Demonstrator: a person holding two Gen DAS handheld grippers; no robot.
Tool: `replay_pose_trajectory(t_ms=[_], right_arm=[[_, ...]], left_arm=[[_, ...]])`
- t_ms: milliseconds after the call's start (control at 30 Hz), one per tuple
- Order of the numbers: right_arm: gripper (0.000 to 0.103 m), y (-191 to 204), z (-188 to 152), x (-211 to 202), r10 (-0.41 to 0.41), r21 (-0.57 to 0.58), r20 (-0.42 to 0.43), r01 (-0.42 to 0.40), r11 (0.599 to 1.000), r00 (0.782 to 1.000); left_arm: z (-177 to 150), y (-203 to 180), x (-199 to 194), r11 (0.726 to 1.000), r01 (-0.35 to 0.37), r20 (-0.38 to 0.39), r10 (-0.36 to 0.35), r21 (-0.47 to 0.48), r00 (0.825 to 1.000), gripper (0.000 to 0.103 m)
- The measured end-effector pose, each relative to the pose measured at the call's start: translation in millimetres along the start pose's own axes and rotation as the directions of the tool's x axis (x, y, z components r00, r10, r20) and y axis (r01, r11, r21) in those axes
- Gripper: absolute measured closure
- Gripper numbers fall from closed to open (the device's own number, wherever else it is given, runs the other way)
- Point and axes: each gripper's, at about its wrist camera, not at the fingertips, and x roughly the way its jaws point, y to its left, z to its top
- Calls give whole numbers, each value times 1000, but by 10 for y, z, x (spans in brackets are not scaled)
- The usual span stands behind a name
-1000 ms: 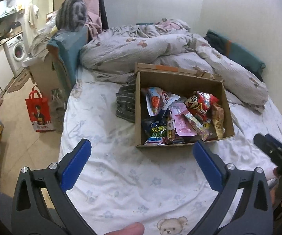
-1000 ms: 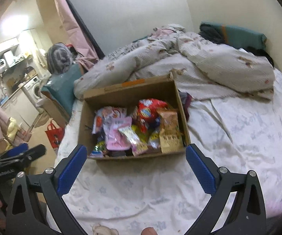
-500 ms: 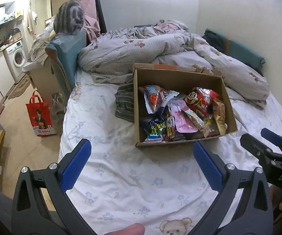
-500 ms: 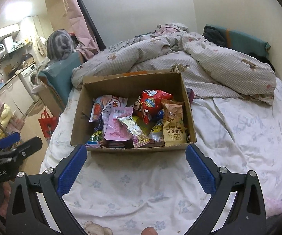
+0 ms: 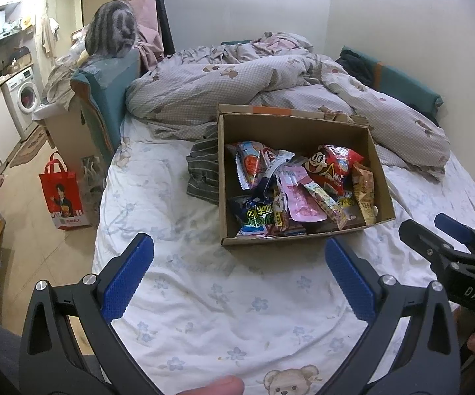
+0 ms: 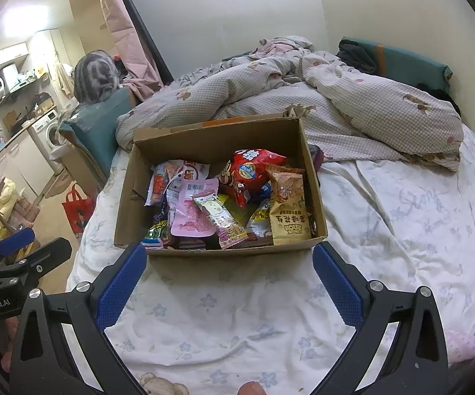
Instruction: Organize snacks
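On the bed [image 5: 204,296], over a white sheet printed with pale blue flowers and teddy bears, sits an open cardboard box [image 6: 132,204] filled with a loose heap of snacks [image 6: 224,204]. Both claws hover short of the box's near wall, neither touching it. Seen from its own camera, the left claw [image 5: 239,279] has its blue ribbed pads spread wide apart with nothing between them; the right claw [image 6: 229,283] is likewise wide apart and empty. From the left wrist view the right tool appears at the right edge, its black body printed "DAS"; from the right wrist view the left tool shows at the left edge, marked "GenRobot.AI". Inside the box, a red bag [image 5: 333,168] with a cartoon monkey face lies toward the far right, a pink pouch [image 6: 193,214] lies in the middle, and a tan packet [image 6: 288,210] with Chinese characters and a cartoon figure stands against the right wall. A dark blue packet [image 5: 255,215] with green lettering lies at the near left; its wording is too distorted to read. Behind the box a checked duvet [image 6: 352,108] with bear prints lies crumpled. A grey striped cat [image 5: 112,33] sits on a teal cushion beside the bed, and a red tote bag [image 5: 63,197] printed with a man's picture stands on the floor.
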Motion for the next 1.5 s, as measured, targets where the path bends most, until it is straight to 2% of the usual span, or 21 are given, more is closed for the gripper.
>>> replay_pose_trajectory(t_ms=[1500], right_arm=[[0, -53, 86, -67, -7, 24, 13, 7, 1000, 1000]], left_arm=[[-6, 21, 37, 1000, 1, -1, -1, -20, 1000, 0]])
